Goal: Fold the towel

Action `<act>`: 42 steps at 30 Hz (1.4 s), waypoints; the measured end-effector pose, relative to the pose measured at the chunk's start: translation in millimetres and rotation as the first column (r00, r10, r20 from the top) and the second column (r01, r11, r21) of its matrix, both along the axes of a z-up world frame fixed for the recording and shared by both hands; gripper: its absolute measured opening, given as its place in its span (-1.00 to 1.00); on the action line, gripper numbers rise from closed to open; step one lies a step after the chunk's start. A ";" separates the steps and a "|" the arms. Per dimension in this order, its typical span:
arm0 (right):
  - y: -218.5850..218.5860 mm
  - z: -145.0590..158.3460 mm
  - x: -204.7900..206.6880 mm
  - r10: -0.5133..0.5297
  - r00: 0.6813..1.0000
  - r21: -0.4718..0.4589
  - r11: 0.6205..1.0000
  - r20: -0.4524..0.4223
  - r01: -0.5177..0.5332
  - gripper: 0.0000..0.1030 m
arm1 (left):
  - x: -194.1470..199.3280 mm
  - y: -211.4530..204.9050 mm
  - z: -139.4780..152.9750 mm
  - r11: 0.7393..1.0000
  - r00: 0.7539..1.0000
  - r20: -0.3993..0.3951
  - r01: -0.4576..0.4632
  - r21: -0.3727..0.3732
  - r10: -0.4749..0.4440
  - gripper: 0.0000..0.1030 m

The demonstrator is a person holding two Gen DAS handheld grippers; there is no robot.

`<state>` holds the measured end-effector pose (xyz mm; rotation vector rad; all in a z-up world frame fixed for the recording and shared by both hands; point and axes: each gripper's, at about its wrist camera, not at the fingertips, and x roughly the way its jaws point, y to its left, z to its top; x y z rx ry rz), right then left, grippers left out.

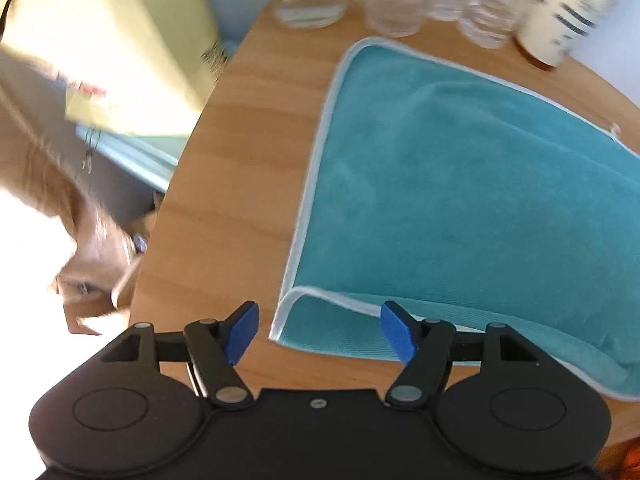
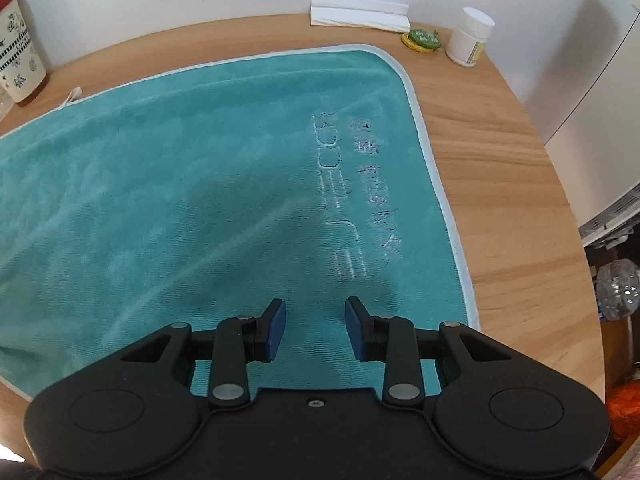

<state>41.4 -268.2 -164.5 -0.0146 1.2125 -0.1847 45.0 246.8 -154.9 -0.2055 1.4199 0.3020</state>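
A teal towel (image 1: pixel 460 184) with a pale blue border lies spread on the round wooden table (image 1: pixel 240 160). In the left wrist view its near left corner is turned over, showing a second layer along the front edge. My left gripper (image 1: pixel 318 332) hangs open just in front of that corner, with nothing between its blue pads. In the right wrist view the towel (image 2: pixel 180 200) fills the middle, with embossed lettering near its right edge. My right gripper (image 2: pixel 315 326) is open above the towel's near right part, holding nothing.
Clear glass jars (image 1: pixel 312 4) and a white printed canister (image 1: pixel 568 12) stand along the far edge behind the towel. A folded white cloth (image 2: pixel 360 12), a small green object (image 2: pixel 422 40) and a white bottle (image 2: pixel 470 38) sit at the far right. Bare table (image 2: pixel 508 200) lies right of the towel.
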 end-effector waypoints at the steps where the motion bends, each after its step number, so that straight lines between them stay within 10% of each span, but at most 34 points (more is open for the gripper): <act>1: 4.3 -0.2 0.2 0.005 1.000 -0.013 1.000 0.003 -0.005 -0.28 | 0.8 4.8 -0.8 0.999 0.999 0.003 -0.041 -0.025 0.041 0.34; 14: 32.7 13.4 4.6 0.160 0.985 -0.128 0.980 0.071 -0.150 -0.23 | 6.6 3.5 -14.3 0.955 0.958 0.002 -0.287 -0.080 0.288 0.32; 24: -20.1 13.2 13.3 0.177 0.983 -0.082 0.981 0.043 -0.173 -0.23 | 4.4 -22.1 -16.3 0.918 0.917 0.038 -0.397 -0.003 0.397 -0.86; 42: -61.7 -1.7 19.4 0.156 0.988 0.053 0.986 0.008 -0.156 -0.03 | -70.8 -32.1 -3.4 0.888 0.891 0.042 -0.454 0.068 0.452 -0.88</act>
